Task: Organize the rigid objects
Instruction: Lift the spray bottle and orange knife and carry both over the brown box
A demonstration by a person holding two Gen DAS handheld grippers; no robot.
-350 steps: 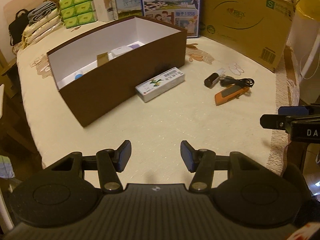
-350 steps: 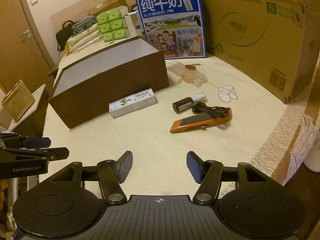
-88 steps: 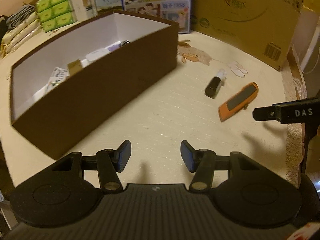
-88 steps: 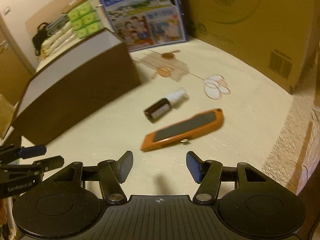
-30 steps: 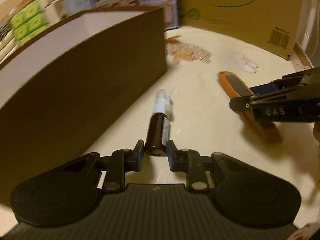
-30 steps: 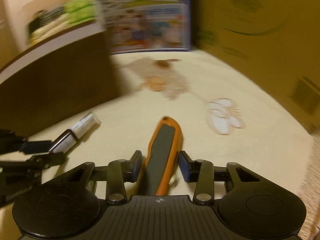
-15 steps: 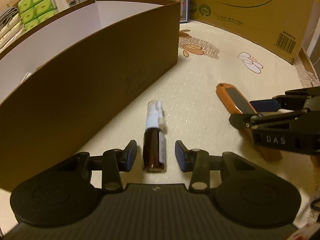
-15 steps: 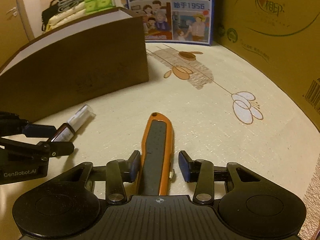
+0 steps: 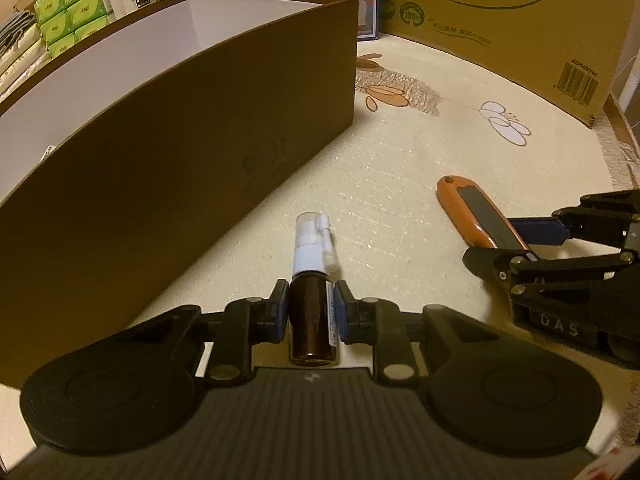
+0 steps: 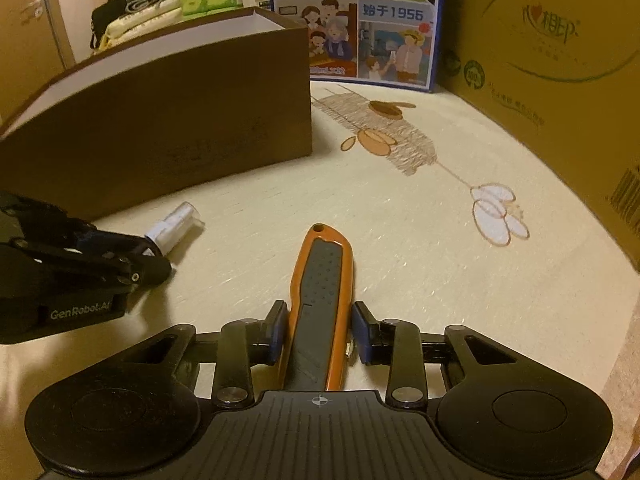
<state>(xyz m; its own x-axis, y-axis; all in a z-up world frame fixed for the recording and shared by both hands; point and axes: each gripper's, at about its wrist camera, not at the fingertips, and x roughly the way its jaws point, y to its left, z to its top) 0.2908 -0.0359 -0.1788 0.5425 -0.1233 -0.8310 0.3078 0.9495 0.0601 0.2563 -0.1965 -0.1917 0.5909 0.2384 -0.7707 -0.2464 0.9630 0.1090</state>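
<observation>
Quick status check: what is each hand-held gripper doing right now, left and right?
Left hand-held gripper: shut on the brown spray bottle, which lies on the table.
Right hand-held gripper: closing around the orange utility knife; pads not quite touching it.

A cream cloth (image 9: pixel 400 184) with leaf and flower prints is covering the table. A brown box (image 9: pixel 180 152) is sitting on it, with a spray bottle (image 9: pixel 314 280) and an orange utility knife (image 10: pixel 320 280) lying just beside it. A large cardboard carton (image 9: pixel 500 20) and a milk carton (image 10: pixel 360 20) are standing at the far edge.
</observation>
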